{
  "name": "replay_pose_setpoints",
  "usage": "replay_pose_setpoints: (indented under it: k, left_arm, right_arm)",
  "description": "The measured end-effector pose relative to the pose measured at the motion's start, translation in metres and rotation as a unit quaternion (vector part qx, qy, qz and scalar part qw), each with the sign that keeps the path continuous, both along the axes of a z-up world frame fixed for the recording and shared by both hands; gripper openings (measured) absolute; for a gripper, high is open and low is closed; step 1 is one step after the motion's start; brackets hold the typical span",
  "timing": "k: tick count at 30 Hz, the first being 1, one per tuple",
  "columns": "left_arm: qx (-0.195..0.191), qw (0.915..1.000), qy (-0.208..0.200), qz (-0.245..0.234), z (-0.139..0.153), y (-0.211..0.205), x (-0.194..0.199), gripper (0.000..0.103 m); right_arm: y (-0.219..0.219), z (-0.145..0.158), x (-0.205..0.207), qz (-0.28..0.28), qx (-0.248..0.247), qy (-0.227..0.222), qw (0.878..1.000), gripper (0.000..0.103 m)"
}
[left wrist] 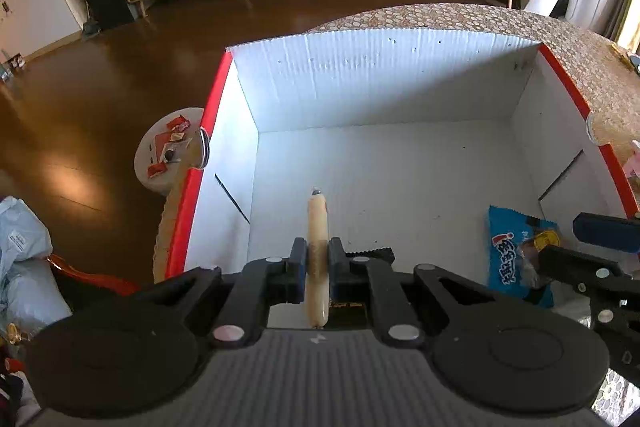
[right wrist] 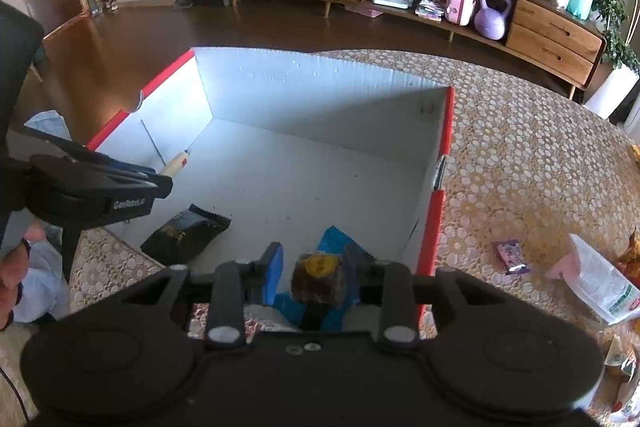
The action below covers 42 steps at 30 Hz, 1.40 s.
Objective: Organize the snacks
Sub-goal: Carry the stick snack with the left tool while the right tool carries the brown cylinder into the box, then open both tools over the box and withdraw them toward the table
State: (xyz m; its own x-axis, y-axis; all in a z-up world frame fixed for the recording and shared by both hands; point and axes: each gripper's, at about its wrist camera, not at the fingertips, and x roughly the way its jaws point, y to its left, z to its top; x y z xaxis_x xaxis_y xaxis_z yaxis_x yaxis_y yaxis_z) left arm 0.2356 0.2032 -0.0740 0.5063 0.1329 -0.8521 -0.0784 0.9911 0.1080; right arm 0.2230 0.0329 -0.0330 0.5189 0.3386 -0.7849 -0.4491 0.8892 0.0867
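A white cardboard box [left wrist: 360, 79] with red rims stands open on the table. Over its near floor my left gripper [left wrist: 318, 251] is shut on a long pale sausage stick [left wrist: 317, 219] that points into the box. In the right wrist view the left gripper [right wrist: 160, 183] comes in at the box's left wall, the sausage tip [right wrist: 176, 163] poking out. My right gripper [right wrist: 315, 255] has a brown cake [right wrist: 318, 285] in clear wrap between its fingers, with a gap at the left pad. The cake rests on a blue packet [right wrist: 336, 239] in the box's near right corner.
A black packet [right wrist: 186, 233] lies in the box's near left corner. The patterned tablecloth [right wrist: 520, 167] to the right holds a purple packet [right wrist: 512, 257] and a white bag [right wrist: 600, 283]. A small round stool [left wrist: 168, 151] with wrappers stands left of the table. A hand [right wrist: 16, 267] shows at far left.
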Motion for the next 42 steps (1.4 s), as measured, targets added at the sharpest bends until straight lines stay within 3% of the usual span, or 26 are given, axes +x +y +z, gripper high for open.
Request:
replay_pose_setpoints:
  k: [6,9,11,13,17,20,26,30,34,42]
  left_arm:
    - [-0.016,0.9998,0.0,0.006,0.003,0.002,-0.003,0.016]
    - [-0.032,0.9994,-0.004,0.009,0.005,0.002,-0.007,0.033]
    - [-0.038,0.9992,-0.011,0.011,0.009,0.001,-0.011,0.056]
    - [-0.041,0.9989,-0.022,0.011,0.013,-0.001,-0.016,0.064]
    - [-0.044,0.9984,-0.034,0.004,0.022,-0.006,-0.024,0.064]
    - [-0.041,0.9982,-0.044,-0.002,0.029,-0.012,-0.031,0.07]
    - [-0.059,0.996,-0.066,-0.008,0.044,-0.019,-0.043,0.07]
    - [-0.065,0.9944,-0.082,-0.017,0.053,-0.028,-0.052,0.071]
    - [-0.075,0.9915,-0.103,-0.024,0.065,-0.038,-0.062,0.081]
    - [-0.094,0.9858,-0.131,-0.047,0.076,-0.062,-0.086,0.082]
  right_arm:
    - [0.001,0.006,-0.002,0.004,0.004,-0.005,1.0,0.039]
    - [-0.002,0.011,-0.005,0.004,0.013,-0.008,1.0,0.045]
    - [-0.005,0.015,-0.008,0.003,0.019,-0.01,1.0,0.052]
    - [-0.008,0.02,-0.011,0.004,0.026,-0.015,1.0,0.058]
    - [-0.016,0.03,-0.019,0.005,0.037,-0.029,0.999,0.078]
    - [-0.024,0.037,-0.025,0.005,0.049,-0.032,0.998,0.085]
    - [-0.038,0.052,-0.037,0.002,0.05,-0.049,0.998,0.101]
    - [-0.049,0.059,-0.045,0.002,0.052,-0.057,0.997,0.102]
    - [-0.055,0.064,-0.055,-0.001,0.056,-0.059,0.997,0.103]
    - [-0.07,0.073,-0.085,-0.009,0.076,-0.077,0.994,0.103]
